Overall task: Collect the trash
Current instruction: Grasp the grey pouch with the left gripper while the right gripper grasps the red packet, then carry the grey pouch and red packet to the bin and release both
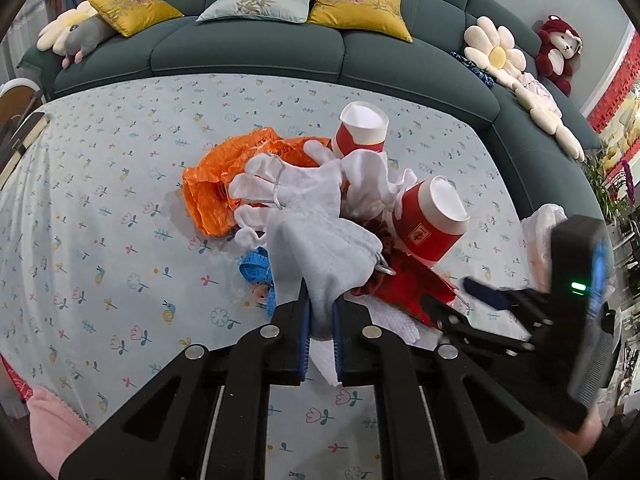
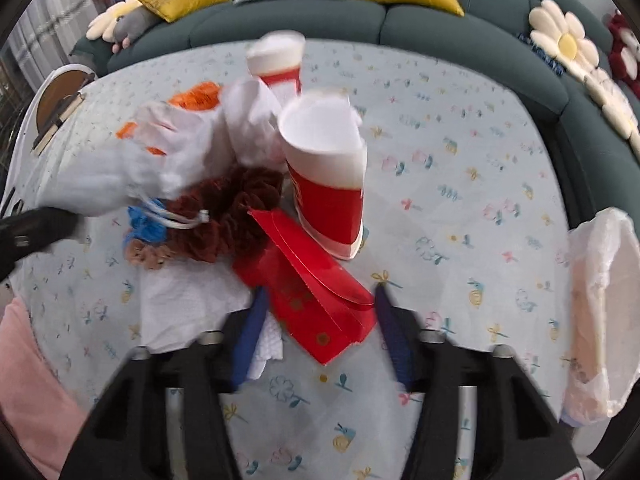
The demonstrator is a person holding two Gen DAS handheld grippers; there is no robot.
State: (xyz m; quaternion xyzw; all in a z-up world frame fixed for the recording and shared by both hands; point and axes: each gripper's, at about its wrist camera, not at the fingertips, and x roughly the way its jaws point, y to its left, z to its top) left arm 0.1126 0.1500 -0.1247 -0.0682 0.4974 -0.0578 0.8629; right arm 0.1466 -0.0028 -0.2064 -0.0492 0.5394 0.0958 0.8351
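My left gripper (image 1: pixel 320 304) is shut on the cuff of a pale grey-white glove (image 1: pixel 320 248), which hangs from it above the flowered tablecloth (image 1: pixel 120 240). More white gloves (image 1: pixel 288 184) lie tied in a bundle over an orange plastic bag (image 1: pixel 212 196). Two red and white paper cups (image 1: pixel 362 130) (image 2: pixel 328 184) stand in the heap. A flat red paper envelope (image 2: pixel 320 300) lies between the fingers of my right gripper (image 2: pixel 320 320), which is open; its pads do not press on the envelope. White tissue (image 2: pixel 188 308) lies beside it.
A brown scrunchie (image 2: pixel 236 212), a blue tape measure (image 1: pixel 254 266) and a small bear charm (image 2: pixel 146 256) lie in the heap. A bin lined with a clear bag (image 2: pixel 600 300) stands at the table's right edge. A green sofa (image 1: pixel 248 52) with cushions runs behind.
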